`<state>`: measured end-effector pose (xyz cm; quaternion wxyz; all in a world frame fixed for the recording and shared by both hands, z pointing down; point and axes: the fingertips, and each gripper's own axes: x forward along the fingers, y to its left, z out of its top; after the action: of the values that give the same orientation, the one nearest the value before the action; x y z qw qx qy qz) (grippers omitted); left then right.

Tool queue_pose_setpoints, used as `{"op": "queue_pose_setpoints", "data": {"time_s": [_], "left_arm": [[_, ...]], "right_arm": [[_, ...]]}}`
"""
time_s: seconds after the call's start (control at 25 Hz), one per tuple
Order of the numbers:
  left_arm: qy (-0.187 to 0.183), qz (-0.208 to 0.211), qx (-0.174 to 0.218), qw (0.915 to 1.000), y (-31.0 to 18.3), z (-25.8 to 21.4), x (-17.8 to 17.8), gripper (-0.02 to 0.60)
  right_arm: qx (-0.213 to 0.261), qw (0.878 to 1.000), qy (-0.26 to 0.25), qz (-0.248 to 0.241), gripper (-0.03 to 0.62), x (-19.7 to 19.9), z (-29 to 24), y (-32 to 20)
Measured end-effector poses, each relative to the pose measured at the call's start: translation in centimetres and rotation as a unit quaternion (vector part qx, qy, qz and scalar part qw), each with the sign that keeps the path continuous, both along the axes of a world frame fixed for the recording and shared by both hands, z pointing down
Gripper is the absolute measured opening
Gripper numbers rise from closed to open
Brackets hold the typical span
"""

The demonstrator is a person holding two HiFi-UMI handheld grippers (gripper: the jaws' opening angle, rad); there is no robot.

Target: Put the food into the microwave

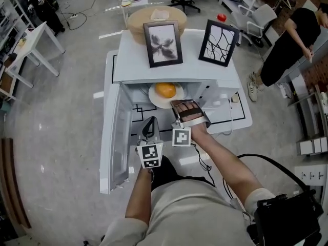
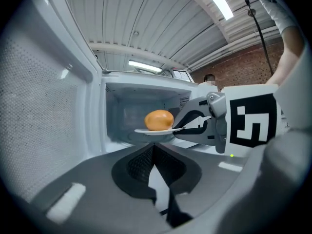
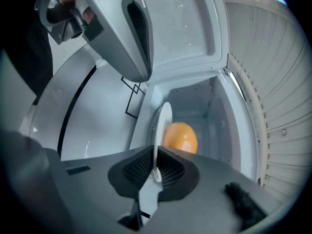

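A round orange food (image 1: pixel 165 89) lies on a white plate (image 1: pixel 156 97) at the mouth of the open white microwave (image 1: pixel 174 70). My right gripper (image 1: pixel 177 105) is shut on the plate's near rim; in the right gripper view the plate (image 3: pixel 163 126) stands edge-on between the jaws, with the food (image 3: pixel 180 137) beyond it. My left gripper (image 1: pixel 150 123) hangs lower and to the left, in front of the opening, shut with nothing in it. From the left gripper view the food (image 2: pixel 159 120) and plate (image 2: pixel 151 131) hover just inside the cavity.
The microwave door (image 1: pixel 115 137) swings wide open to the left. Two framed pictures (image 1: pixel 163 43) (image 1: pixel 219 42) stand on top of the microwave. The white table (image 1: pixel 241 118) carries it. A person (image 1: pixel 292 40) stands at the far right.
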<state>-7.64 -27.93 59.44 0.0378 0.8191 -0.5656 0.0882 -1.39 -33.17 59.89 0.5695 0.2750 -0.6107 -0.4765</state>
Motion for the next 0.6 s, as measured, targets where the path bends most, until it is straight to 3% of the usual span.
{"op": "queue_pose_setpoints", "data": {"time_s": [0.24,0.6], "left_arm": [[0.009,-0.002,0.001,1.0,-0.5,0.1,-0.5,0.008],[0.01,0.02,0.002,0.9998,0.1,-0.1,0.6,0.008]], "right_arm": [[-0.028,1.0,-0.002,0.008,0.026,-0.7,1.8,-1.0],[-0.014,0.999,0.018,0.024,0.026,-0.5,2.1,-4.0]]}}
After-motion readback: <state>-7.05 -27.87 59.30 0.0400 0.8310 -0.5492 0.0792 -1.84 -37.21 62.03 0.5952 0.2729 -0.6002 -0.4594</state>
